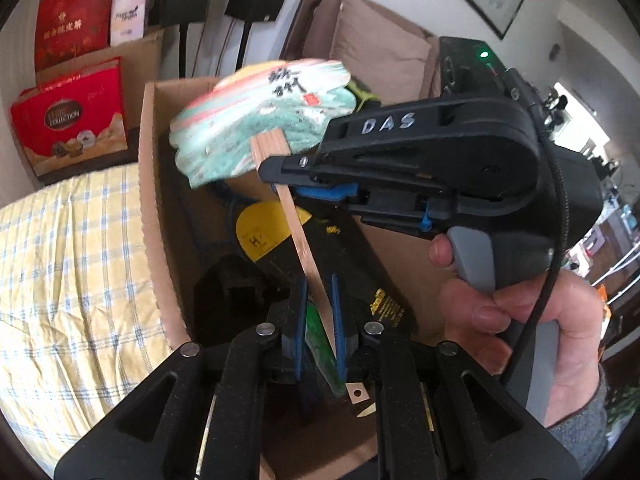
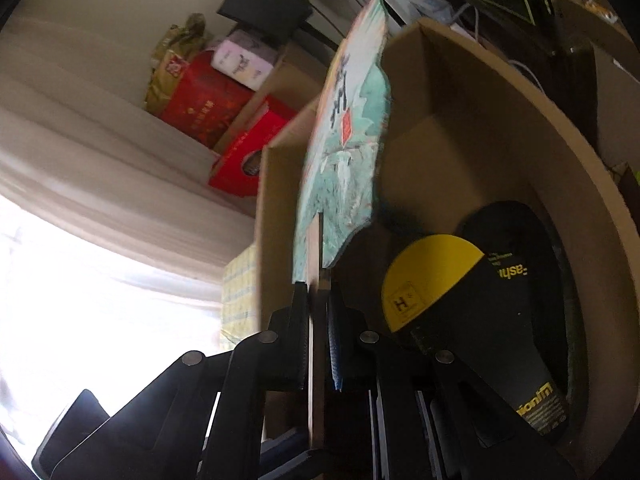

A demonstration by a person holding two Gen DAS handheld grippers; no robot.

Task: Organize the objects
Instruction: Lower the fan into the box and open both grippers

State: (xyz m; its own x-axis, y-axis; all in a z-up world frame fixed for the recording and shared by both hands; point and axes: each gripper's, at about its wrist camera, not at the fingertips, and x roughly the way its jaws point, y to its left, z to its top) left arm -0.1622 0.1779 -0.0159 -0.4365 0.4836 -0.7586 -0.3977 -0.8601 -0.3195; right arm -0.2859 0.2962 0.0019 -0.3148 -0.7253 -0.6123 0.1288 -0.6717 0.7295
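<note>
Left gripper (image 1: 318, 312) clamping fan (image 1: 264, 120) handle (right gripper (image 1: 276, 170) too)

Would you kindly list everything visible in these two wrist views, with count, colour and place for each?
Hand fan: one, teal, pink and white face on a wooden handle, held over the box by both grippers.
Cardboard box: one, brown, open, beside the bed.
Insoles: two, black, the top one with a yellow end, lying in the box.
Bedcover: one, yellow with blue checks, left of the box.
Gift bags: two, red, stacked against the wall.
Cushions: two at least, beige, behind the box.
Left gripper: one, black with blue pads, shut on the handle's lower end.
Right gripper: one, black, shut on the handle near the fan face.
Hand: one, squeezing the right gripper's grey trigger.
</note>
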